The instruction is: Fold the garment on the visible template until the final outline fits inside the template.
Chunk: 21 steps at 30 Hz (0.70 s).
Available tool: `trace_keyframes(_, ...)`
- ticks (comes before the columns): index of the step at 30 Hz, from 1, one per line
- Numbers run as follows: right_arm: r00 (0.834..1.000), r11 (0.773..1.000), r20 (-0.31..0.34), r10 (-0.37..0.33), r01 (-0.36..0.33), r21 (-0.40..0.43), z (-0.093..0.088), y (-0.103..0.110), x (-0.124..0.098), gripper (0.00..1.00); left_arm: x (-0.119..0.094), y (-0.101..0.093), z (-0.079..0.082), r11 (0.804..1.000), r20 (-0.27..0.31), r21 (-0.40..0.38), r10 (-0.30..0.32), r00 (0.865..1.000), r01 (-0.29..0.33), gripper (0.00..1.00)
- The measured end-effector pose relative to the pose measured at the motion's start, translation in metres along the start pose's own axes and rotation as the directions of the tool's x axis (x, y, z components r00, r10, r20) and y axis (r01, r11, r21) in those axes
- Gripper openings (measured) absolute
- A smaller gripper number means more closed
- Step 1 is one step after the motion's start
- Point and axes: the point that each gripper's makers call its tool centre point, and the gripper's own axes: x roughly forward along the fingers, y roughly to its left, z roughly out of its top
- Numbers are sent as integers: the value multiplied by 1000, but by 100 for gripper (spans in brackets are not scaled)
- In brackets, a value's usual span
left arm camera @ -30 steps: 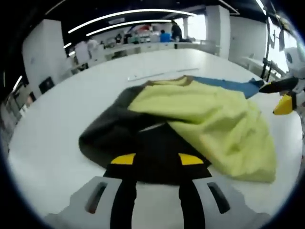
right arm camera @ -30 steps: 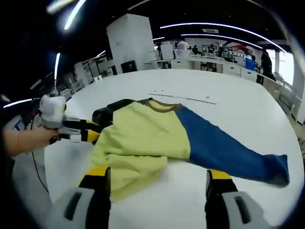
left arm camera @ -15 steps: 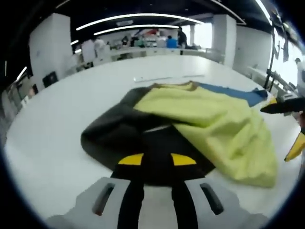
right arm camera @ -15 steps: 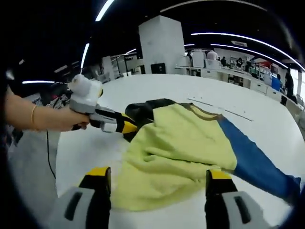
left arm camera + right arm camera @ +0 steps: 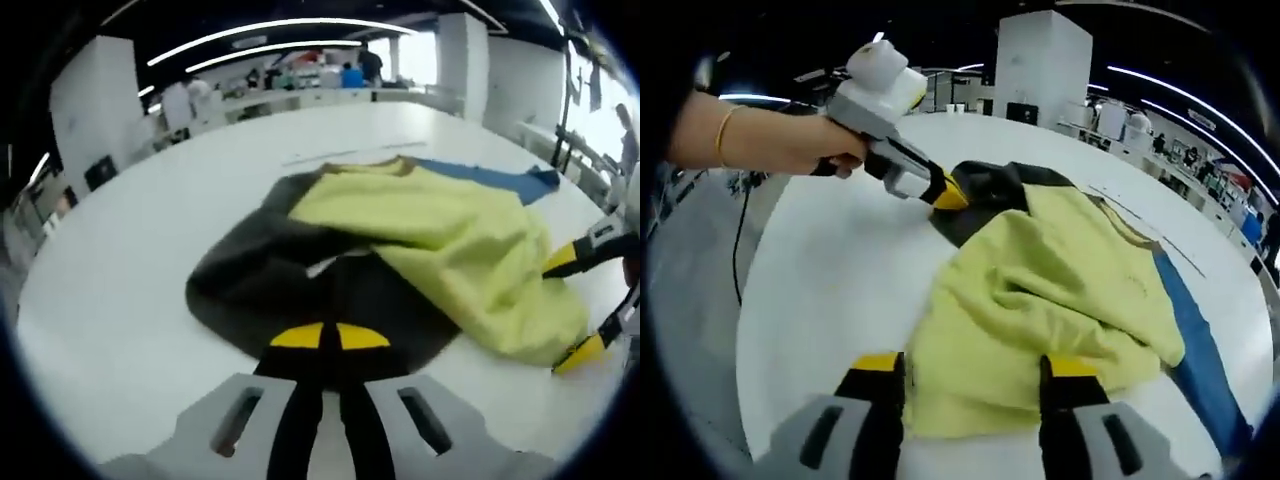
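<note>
The garment (image 5: pixel 440 230) lies crumpled on the white table (image 5: pixel 100 300). It has a yellow body (image 5: pixel 1040 290), a black part (image 5: pixel 260 280) and a blue sleeve (image 5: pixel 480 175). My left gripper (image 5: pixel 330 336) has its jaws drawn nearly together on the near edge of the black part. In the right gripper view the left gripper (image 5: pixel 952 196) touches the far edge of the black part (image 5: pixel 990 190). My right gripper (image 5: pixel 975 365) is open, with the yellow hem lying between its jaws. In the left gripper view the right gripper (image 5: pixel 572 305) straddles that hem's corner.
A thin line mark (image 5: pixel 340 152) runs across the table beyond the garment. A hand (image 5: pixel 790 140) holds the left gripper, and a cable (image 5: pixel 740 250) hangs off the table's edge. Desks and people (image 5: pixel 350 75) stand far behind. A white pillar (image 5: pixel 1040 55) rises at the back.
The left gripper's jaws have narrowed onto the black part. The right gripper has moved in to the yellow hem, and its jaws have narrowed a little around it.
</note>
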Motion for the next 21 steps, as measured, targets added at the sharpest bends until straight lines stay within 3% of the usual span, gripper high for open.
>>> trace_keyframes(7, 1000, 1000, -13, -25, 25, 15, -1, -8, 0, 27, -20, 31, 1, 999, 11, 13, 42, 999, -42, 0)
trace_keyframes(11, 1000, 999, -16, -25, 26, 29, 0, -8, 1, 16, -29, 55, -3, 994, -4, 73, 87, 996, -86, 0)
trace_keyframes(14, 999, 999, -21, -29, 30, 37, 0, -7, 1, 14, -33, 68, -8, 990, -8, 89, 107, 994, -106, 0)
trace_keyframes(17, 1000, 999, -18, -24, 25, 41, 3, -7, 1, 3, -36, 77, -13, 990, -13, 73, 119, 993, -118, 0)
trace_keyframes(21, 1000, 998, -10, -30, 30, 49, 7, -10, -2, 0, -41, 85, -19, 989, -19, 54, 141, 990, -140, 0)
